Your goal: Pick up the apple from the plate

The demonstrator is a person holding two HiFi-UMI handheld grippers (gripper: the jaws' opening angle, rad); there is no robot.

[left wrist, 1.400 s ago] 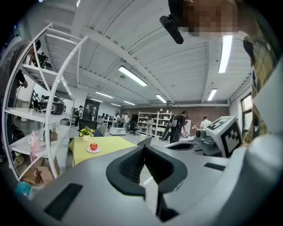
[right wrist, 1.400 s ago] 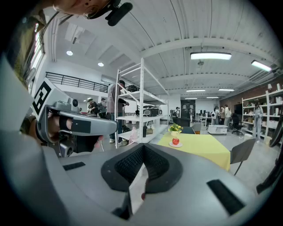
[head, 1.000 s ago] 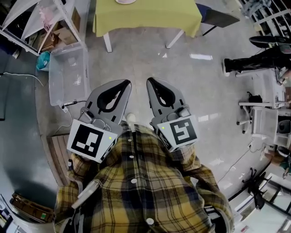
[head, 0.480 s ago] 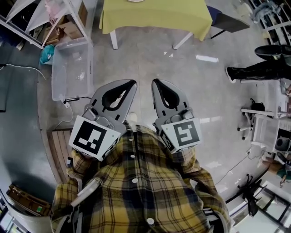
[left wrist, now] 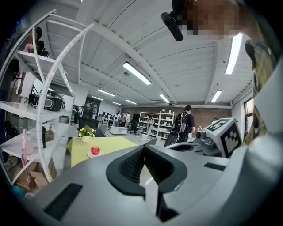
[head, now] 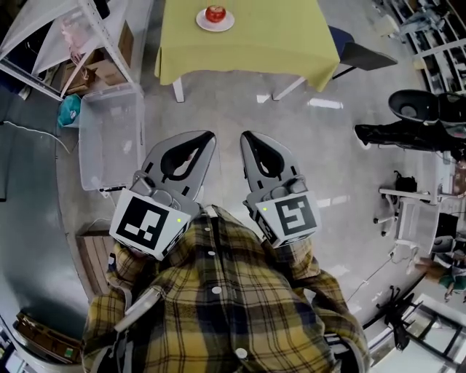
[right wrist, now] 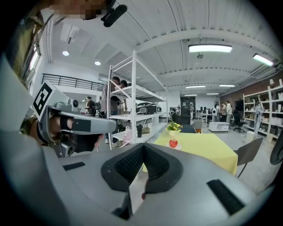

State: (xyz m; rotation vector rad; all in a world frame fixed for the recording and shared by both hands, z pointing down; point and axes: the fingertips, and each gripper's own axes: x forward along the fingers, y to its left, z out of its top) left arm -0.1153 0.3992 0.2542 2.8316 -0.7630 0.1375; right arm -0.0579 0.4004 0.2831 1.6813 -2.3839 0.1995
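A red apple (head: 215, 13) sits on a small white plate (head: 200, 22) on a yellow-green table (head: 277, 29), far ahead at the top of the head view. My left gripper (head: 207, 136) and right gripper (head: 247, 136) are held side by side over the floor, well short of the table, both shut and empty. In the left gripper view the apple (left wrist: 95, 150) appears small, left of the shut jaws of the left gripper (left wrist: 144, 148). Seen from the right gripper (right wrist: 143, 147), the apple (right wrist: 173, 143) lies to the right of the jaw tips, beside a pot of yellow flowers (right wrist: 174, 128).
A clear plastic bin (head: 109, 135) stands on the floor at left, beside a white shelf rack (head: 65, 36). A dark chair (head: 357, 33) stands at the table's right end. A person's legs (head: 408, 131) reach in from the right. A wooden pallet (head: 91, 251) lies at lower left.
Both grippers have moved forward together towards the table. The table has slid down into view, and the apple on its plate now shows at the top.
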